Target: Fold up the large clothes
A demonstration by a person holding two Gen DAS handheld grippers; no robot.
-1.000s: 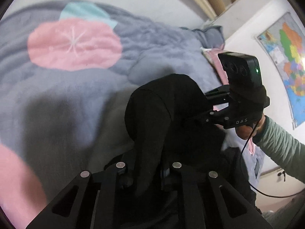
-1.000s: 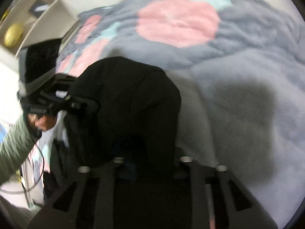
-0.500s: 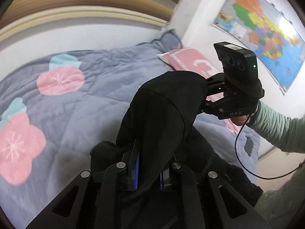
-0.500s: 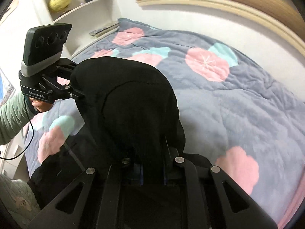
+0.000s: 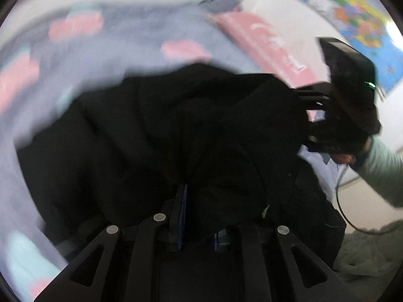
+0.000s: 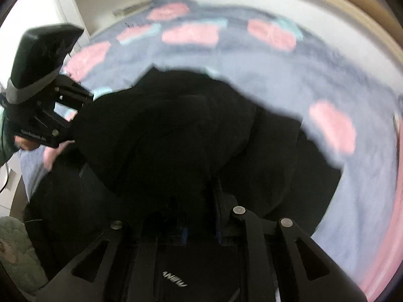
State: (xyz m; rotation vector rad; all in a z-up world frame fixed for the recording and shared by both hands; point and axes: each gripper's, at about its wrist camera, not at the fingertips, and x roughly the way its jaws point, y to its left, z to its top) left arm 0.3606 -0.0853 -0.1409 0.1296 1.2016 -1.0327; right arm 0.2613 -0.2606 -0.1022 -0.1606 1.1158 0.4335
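Pinching the black garment (image 5: pixel 191 130) between its blue-padded fingers (image 5: pixel 181 216), your left gripper (image 5: pixel 199 222) sits at the bottom of its own view, the cloth bunched up from the narrow gap. Its jaws have just been opening a little, yet fabric still fills the space between them and the pads press on it. Your right gripper (image 6: pixel 199 216) shows the same from its own camera: dark cloth rises straight out of the close-set fingers, the jaws have just been easing apart, and the garment is still caught there.

Just beyond your fingertips, the garment spreads as a wide black mass across the middle of both views, draped in heavy folds and hanging between your two tools. In the left wrist view your right gripper appears at the right edge, its fingers buried in the cloth, with your hand (image 5: pixel 345 157) and a pale green sleeve (image 5: pixel 382 173) behind it. In the right wrist view your left gripper shows at the left edge, likewise against the fabric.

Under and behind the garment lies a grey-blue quilt (image 6: pixel 277 75) with pink and mint flower patches, blurred. Farther off you have a pink pillow (image 5: pixel 264 42), a coloured wall map (image 5: pixel 352 12), and white shelves (image 6: pixel 108 2).
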